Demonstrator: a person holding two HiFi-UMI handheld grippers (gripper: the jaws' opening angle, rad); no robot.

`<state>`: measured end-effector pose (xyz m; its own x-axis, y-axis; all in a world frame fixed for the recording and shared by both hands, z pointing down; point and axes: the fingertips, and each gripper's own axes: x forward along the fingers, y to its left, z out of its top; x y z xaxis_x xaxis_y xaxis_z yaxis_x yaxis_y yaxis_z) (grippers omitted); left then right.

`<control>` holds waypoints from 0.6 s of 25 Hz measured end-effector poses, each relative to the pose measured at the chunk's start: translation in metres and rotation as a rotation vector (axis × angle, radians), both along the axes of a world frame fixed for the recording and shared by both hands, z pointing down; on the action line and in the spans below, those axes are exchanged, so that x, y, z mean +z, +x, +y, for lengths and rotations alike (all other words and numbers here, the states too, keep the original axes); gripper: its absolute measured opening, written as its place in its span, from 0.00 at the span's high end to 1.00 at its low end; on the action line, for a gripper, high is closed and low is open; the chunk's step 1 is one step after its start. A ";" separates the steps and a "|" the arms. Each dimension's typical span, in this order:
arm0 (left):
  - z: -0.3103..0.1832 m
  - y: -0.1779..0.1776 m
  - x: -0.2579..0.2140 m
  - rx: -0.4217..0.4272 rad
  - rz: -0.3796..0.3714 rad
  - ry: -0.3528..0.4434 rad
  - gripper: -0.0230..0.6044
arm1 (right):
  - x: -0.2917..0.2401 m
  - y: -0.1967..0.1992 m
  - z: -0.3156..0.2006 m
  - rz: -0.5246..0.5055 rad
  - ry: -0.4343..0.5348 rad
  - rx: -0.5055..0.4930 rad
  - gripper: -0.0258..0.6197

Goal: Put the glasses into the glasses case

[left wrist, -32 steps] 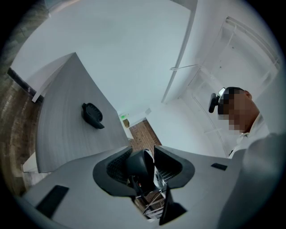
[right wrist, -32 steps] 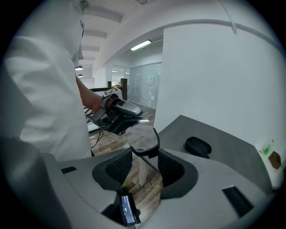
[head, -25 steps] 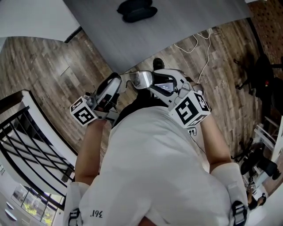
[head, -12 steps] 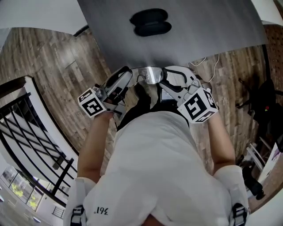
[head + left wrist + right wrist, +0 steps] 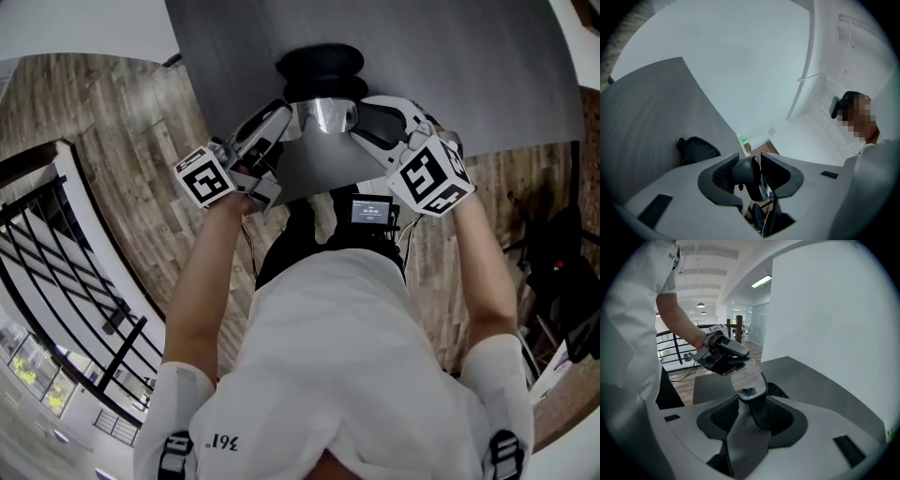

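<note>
The glasses (image 5: 325, 114), with a mirrored lens and thick dark temples, hang in the air between the two hand-held grippers, just above the near part of the grey table (image 5: 450, 56). They are right in front of the glasses case (image 5: 322, 66). The case is black, lies open on the table, and has nothing in it that can be seen.

The right hand-held gripper (image 5: 366, 120) is clamped on one dark temple. In the right gripper view the temple sits pressed between the two pads, with the lens rising just beyond the jaw tips. The left hand-held gripper (image 5: 286, 117) takes the other end. Its jaws stand wide and have just been closing, and the left gripper view shows the rounded dark temple end between them, touching both pads. Both grippers reach in towards each other from either side, their marker cubes trailing back towards the person's forearms.

The person (image 5: 347, 375) wears a white shirt and stands at the table's edge, with a small lit screen (image 5: 370, 208) at the waist. Beside and beneath lies a wood-plank floor (image 5: 112, 141), and a black railing (image 5: 66, 281) runs along the left. In the left gripper view a second person (image 5: 874, 159) shows at the right edge, against a white wall.
</note>
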<state>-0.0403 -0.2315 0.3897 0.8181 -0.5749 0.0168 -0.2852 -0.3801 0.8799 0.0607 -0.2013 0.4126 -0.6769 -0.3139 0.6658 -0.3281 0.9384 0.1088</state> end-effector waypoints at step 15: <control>-0.037 0.010 0.025 0.107 -0.111 -0.038 0.72 | 0.027 0.005 -0.047 0.026 0.006 -0.004 0.73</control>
